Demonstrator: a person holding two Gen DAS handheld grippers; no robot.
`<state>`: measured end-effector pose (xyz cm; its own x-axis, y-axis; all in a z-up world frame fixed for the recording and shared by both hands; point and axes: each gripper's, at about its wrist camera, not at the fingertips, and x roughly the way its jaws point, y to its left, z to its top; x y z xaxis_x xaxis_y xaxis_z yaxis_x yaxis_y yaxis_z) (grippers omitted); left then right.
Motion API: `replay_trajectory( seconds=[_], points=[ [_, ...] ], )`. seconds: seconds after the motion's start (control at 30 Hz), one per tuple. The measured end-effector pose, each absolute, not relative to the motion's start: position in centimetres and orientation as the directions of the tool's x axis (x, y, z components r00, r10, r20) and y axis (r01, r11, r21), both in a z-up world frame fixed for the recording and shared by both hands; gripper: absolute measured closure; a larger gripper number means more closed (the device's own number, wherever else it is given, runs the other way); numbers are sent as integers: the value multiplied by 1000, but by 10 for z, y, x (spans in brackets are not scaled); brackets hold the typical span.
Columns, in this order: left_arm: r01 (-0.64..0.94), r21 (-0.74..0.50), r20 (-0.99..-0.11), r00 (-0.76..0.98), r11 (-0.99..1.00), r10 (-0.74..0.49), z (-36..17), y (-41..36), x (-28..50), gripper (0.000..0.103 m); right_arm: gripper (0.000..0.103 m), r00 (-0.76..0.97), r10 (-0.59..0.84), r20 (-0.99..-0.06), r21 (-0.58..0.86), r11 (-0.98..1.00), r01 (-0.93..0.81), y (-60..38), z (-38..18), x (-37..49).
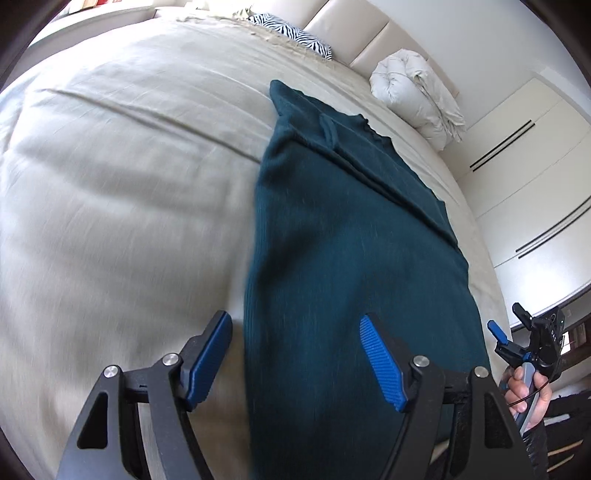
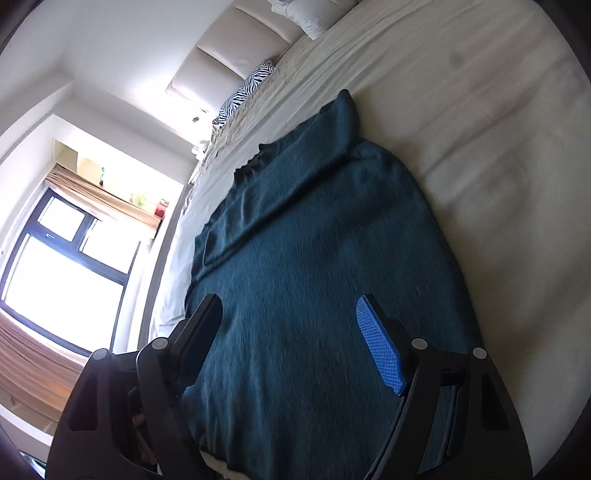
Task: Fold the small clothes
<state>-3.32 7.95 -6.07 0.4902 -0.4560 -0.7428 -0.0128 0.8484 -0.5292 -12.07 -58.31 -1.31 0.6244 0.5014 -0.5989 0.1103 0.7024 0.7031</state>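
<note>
A dark teal ribbed knit garment (image 1: pixel 332 240) lies flat on the bed, folded lengthwise into a long strip, neck end far from me. It also shows in the right wrist view (image 2: pixel 314 258). My left gripper (image 1: pixel 295 332) is open and empty above the garment's near left edge. My right gripper (image 2: pixel 291 317) is open and empty above the garment's near end. The right gripper also shows in the left wrist view (image 1: pixel 511 332) at the garment's right side, held in a hand.
The beige bedspread (image 1: pixel 110 184) lies all round the garment. A zebra-print pillow (image 1: pixel 295 33) and a rolled white duvet (image 1: pixel 417 92) lie by the padded headboard (image 1: pixel 354 29). White wardrobes (image 1: pixel 528 166) stand to the right, a window (image 2: pixel 62 269) to the left.
</note>
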Motion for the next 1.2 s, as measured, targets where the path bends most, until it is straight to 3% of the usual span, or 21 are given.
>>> replay_trajectory(
  seconds=[0.37, 0.7, 1.2],
  points=[
    [20, -485, -781, 440, 874, -443, -59, 69, -77, 35, 28, 644, 398, -653, 624, 764, 161, -611, 1, -192],
    [26, -463, -822, 362, 886, -440, -63, 64, -95, 35, 28, 548, 318, -774, 517, 817, 256, -634, -15, -218],
    [6, -482, -838, 290, 876, -463, -69, 60, -98, 29, 32, 468, 356, -809, 503, 831, 236, -629, -28, -220]
  ],
)
